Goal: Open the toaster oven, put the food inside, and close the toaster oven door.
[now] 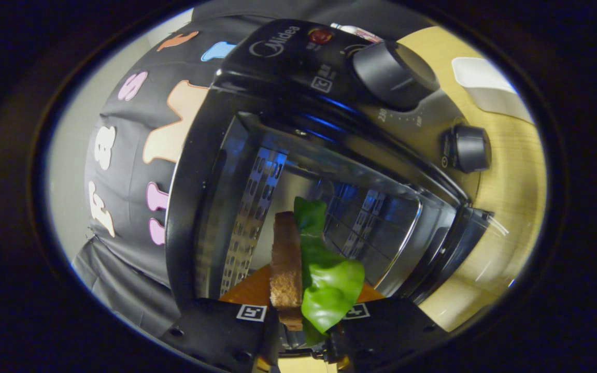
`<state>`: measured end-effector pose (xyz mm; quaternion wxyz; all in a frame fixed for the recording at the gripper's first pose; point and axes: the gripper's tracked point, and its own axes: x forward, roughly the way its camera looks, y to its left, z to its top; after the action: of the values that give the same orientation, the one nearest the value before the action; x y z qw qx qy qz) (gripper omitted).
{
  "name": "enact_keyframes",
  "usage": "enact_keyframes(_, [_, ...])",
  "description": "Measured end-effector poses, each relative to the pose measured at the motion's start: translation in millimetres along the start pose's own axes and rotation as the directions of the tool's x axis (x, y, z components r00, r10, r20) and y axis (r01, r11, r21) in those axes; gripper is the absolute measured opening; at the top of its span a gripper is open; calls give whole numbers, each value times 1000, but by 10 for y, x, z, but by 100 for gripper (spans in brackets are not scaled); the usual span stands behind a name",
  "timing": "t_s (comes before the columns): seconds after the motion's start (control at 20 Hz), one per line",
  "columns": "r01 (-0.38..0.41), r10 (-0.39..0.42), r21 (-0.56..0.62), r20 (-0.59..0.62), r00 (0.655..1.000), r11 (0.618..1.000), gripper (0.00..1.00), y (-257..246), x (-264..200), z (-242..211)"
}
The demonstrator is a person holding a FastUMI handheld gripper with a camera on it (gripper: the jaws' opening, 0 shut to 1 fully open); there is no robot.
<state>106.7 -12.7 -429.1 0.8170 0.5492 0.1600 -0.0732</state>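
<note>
So the toaster oven [257, 171] is sitting tilted right ahead of the tongs [303, 324], door [459, 243] hanging open off to the right. The perforated inner wall [249, 217] is showing on the left side of the cavity. The tongs are clamping down on a sandwich [303, 269], bread slice plus a green lettuce leaf, poking forward into the oven mouth just beyond the tips. Something orange is peeking out behind the food, can't tell what. Further right, two dark knobs [394, 72] are sticking out of the control panel, and past those the wooden table [511, 176] is carrying a white thing [485, 83].
</note>
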Motion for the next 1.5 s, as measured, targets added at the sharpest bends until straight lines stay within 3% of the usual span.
enact_keyframes(0.1, [26, -26, -22, 2, 1000, 999, 100, -53, -9, -1])
enact_keyframes(0.25, [3, -2, -54, 14, 1000, 999, 100, 15, -90, 30])
enact_keyframes(0.6, [122, -96, -221, 124, 988, 968, 100, -118, -225, 255])
enact_keyframes(0.8, [245, -177, -356, 211, 961, 902, 100, -197, -362, 416])
enact_keyframes(1.1, [381, -280, -440, 277, 919, 813, 100, -370, -548, 430])
enact_keyframes(1.35, [395, -288, -475, 284, 915, 787, 100, -361, -651, 412])
enact_keyframes(1.5, [385, -301, -435, 252, 920, 814, 100, -391, -655, 372])
